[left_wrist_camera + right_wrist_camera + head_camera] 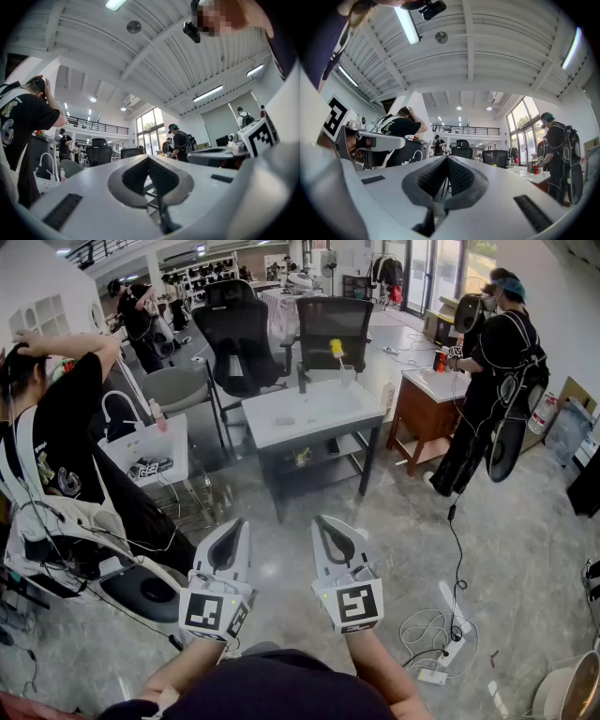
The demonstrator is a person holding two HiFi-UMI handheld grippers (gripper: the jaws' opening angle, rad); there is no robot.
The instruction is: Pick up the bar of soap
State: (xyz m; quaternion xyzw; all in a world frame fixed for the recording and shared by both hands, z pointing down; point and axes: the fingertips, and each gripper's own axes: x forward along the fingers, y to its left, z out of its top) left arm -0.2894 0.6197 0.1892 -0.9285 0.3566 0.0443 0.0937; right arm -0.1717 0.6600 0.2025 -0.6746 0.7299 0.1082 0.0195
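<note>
the left gripper and right gripper are held side by side, well short of the table. both pairs of jaws are pressed together.

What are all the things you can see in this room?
Table: one, grey, middle of the floor.
Office chairs: two, black, behind the table.
Yellow-topped thing: one, on the table's far edge.
Wooden cabinet: one, brown with a white top, right of the table.
People: at least three, in black, at left, right and far back.
Power strip: one, white, on the floor at right.
Left gripper: one, white, shut, empty.
Right gripper: one, white, shut, empty.
</note>
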